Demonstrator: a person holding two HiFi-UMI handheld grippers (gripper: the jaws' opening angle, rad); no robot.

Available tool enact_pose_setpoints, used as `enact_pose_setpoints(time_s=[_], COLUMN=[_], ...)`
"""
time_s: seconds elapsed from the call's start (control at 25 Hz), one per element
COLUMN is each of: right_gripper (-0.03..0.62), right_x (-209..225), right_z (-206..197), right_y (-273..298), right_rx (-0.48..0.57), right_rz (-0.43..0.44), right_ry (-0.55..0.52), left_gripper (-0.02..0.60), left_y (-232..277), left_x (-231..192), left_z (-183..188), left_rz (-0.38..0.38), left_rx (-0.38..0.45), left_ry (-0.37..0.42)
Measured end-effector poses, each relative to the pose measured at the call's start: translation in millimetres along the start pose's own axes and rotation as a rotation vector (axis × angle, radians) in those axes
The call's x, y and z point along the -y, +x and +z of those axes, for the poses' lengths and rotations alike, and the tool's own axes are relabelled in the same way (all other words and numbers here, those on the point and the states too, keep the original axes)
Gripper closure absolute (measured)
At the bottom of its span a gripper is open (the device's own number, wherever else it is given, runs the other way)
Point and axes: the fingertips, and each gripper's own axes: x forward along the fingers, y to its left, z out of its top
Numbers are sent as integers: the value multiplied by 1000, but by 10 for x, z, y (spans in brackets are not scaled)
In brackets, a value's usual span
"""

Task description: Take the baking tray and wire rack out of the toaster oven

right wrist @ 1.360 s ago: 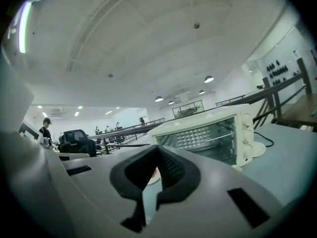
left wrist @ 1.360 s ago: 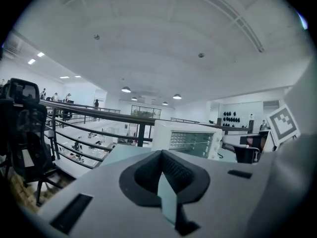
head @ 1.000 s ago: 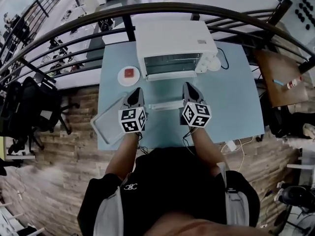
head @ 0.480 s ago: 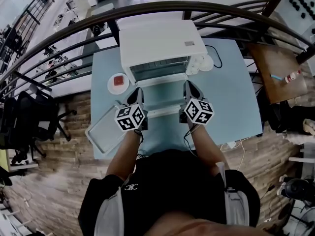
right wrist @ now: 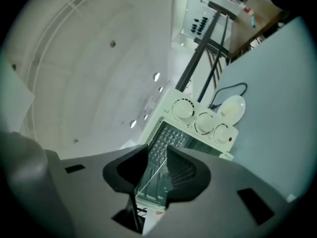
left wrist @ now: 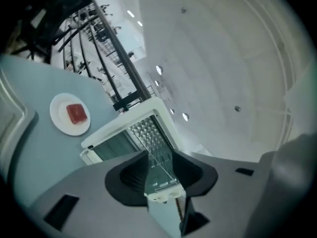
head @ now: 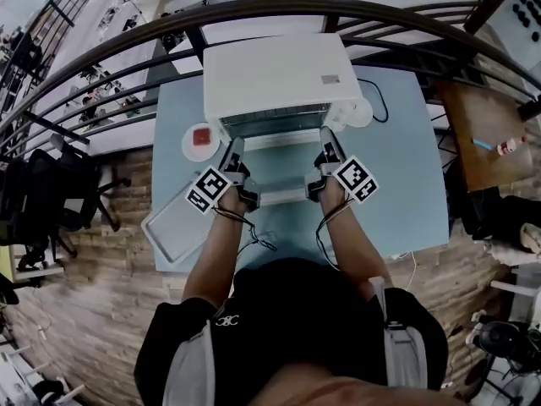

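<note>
Jaws just spread (released) on left claw [head: 233,150] and right claw [head: 328,142], astride glass door [head: 279,167] of boxy white toaster oven [head: 275,79].

In the head view the roof of the toaster oven [head: 279,79] hides most of its inside from us. The left hand-held gripper [left wrist: 159,151] and the right hand-held gripper [right wrist: 157,147], whose jaws have just been opening with an edge of the door [head: 279,172] between them, each block the oven's lower part in their own views. The left gripper view's edge cuts off the tray [head: 173,225], and we find the red thing [head: 201,136] on the plate [head: 191,150] too small to name.
</note>
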Motion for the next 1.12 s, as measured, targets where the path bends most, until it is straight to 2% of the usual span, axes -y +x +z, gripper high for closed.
enact_pose_setpoints(time_s=[0.12, 0.24, 0.52, 0.64, 0.8, 1.04, 1.08, 1.12], right_gripper=[441, 425, 398, 401, 415, 480, 499, 533], right_x=[143, 248, 510, 602, 659, 634, 609, 587], right_z=[39, 50, 12, 5, 21, 15, 24, 26], right_y=[146, 275, 589, 727, 875, 1010, 1020, 1023], right_rx=[-6, -19, -45, -47, -57, -78, -83, -89], right_rz=[-1, 4, 9, 12, 17, 33, 42, 50], right_ry=[122, 185, 299, 337, 336, 339, 330, 322], left_gripper=[420, 417, 417, 417, 417, 419, 433, 484], left_y=[113, 198, 449, 544, 606, 762, 786, 793], left_x=[-160, -295, -464, -579, -718, -756, -753, -744], left_z=[-17, -24, 12, 51, 175, 208, 198, 191], left_rz=[4, 14, 51, 57, 48, -5, -16, -24], left_rx=[44, 91, 128, 178, 277, 313, 317, 320], left_ry=[-167, -252, -268, -335, -406, -504, -513, -513])
